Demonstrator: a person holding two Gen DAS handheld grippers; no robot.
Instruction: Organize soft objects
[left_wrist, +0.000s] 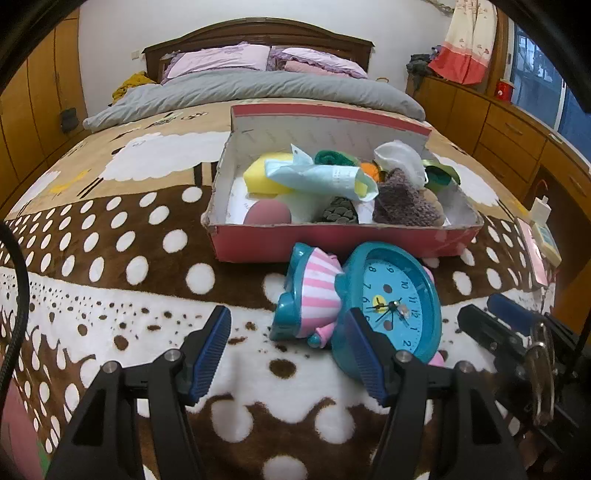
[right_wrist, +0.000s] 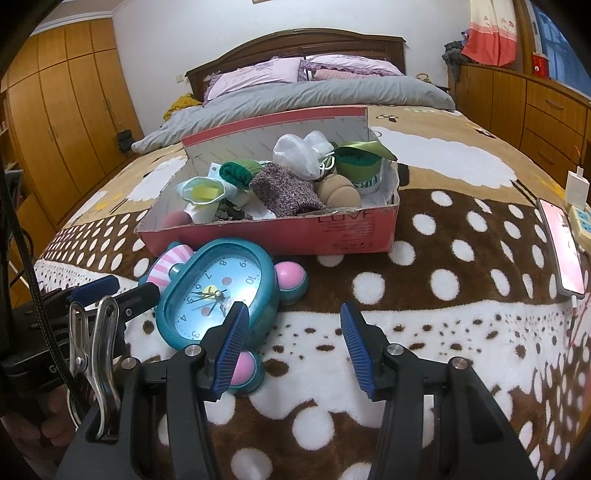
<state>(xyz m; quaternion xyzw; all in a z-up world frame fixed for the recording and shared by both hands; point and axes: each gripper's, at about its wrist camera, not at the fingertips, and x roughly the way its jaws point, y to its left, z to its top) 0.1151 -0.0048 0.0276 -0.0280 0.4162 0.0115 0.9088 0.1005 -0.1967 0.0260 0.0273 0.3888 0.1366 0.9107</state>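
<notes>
- Here, a red box sits on a spotted brown-and-white blanket on the bed, its lid side standing up at the back.
- The box holds the soft things in a loose heap: a yellow sponge, a pale blue pouch lying across it, a green roll, a white mesh bag, a purple knit piece, a tan plush and a pink ball in the near left corner.
- A teal clock lies face up on the blanket just in front of the box, touching its near wall, with a pink-striped part at its left.
- The left gripper hangs over the blanket with jaws apart and nothing between them; its right finger overlaps the clock's edge in its own view, but contact cannot be told.
- The right gripper is likewise released and empty, above the blanket just right of the clock.
- A phone and a white power strip lie at the blanket's right edge, well apart from the box.
</notes>
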